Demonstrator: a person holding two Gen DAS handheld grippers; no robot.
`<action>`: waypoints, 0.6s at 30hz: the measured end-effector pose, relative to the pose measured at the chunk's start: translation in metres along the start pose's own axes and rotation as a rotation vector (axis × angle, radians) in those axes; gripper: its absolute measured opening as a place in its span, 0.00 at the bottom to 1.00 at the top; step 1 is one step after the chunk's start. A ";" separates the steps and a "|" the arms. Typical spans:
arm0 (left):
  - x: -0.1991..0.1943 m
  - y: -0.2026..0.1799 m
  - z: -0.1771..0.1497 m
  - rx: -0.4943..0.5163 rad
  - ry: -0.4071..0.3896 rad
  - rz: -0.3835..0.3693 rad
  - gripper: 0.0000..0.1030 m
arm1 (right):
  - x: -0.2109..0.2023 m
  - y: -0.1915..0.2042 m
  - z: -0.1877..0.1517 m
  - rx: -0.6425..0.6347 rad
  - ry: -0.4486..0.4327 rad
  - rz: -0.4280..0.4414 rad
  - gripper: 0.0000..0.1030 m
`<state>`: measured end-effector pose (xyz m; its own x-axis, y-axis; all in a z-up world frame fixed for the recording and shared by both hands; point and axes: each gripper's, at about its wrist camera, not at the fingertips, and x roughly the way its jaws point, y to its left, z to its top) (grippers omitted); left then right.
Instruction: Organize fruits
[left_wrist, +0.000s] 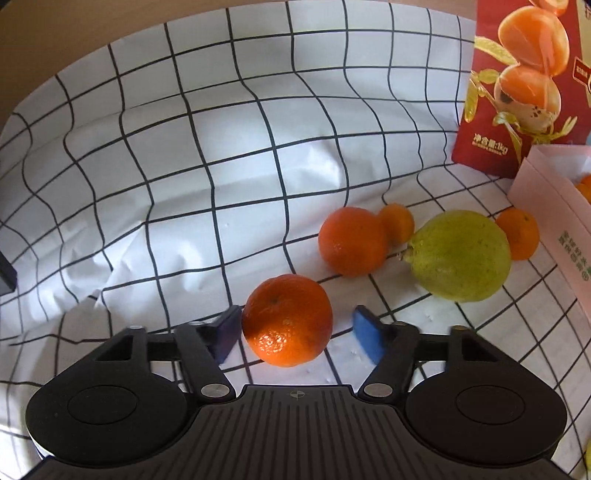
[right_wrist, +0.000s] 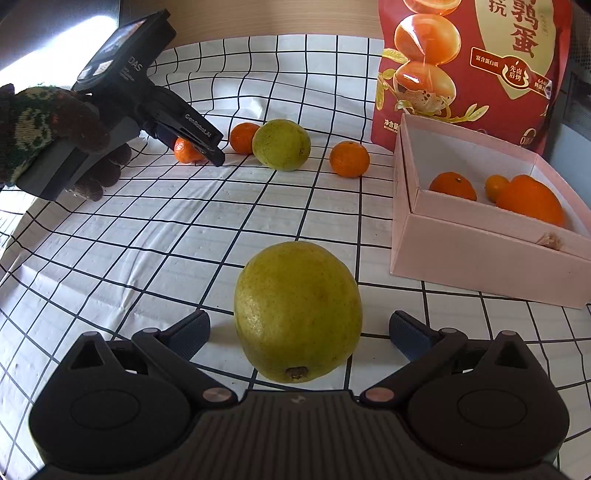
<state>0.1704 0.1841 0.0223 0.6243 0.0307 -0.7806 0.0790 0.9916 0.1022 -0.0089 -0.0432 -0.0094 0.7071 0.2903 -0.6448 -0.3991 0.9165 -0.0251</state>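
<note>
Left gripper (left_wrist: 293, 334): jaws spread wide around a round orange mandarin (left_wrist: 287, 320), not pressing it.
Right gripper (right_wrist: 299, 338): open astride a yellow-green pear-like fruit (right_wrist: 297, 312).

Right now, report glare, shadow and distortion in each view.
Left wrist: glare spot on the near orange, grid cloth lines bowed by the fisheye. Right wrist: blown-out light top left, sheen on the red bag, the near green fruit shading the cloth below.

Right gripper (right_wrist: 299, 332) open around a green pear (right_wrist: 297, 312) on the checked cloth (right_wrist: 147, 240). Pink box (right_wrist: 480, 258) at right holds three oranges; gloved hand (right_wrist: 55, 136) holds the left gripper (right_wrist: 207, 147).
</note>
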 end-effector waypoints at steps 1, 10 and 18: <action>-0.001 0.000 0.000 -0.002 -0.009 0.004 0.52 | 0.000 0.000 0.000 0.000 0.000 0.000 1.00; -0.031 -0.003 -0.020 -0.048 -0.045 -0.034 0.52 | 0.000 0.000 0.000 0.000 0.000 0.001 1.00; -0.102 -0.043 -0.085 -0.157 -0.056 -0.168 0.51 | 0.001 0.001 0.001 -0.008 0.011 0.005 1.00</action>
<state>0.0373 0.1492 0.0456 0.6551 -0.1391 -0.7427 0.0666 0.9897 -0.1265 -0.0075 -0.0416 -0.0092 0.6987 0.2915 -0.6533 -0.4073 0.9128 -0.0283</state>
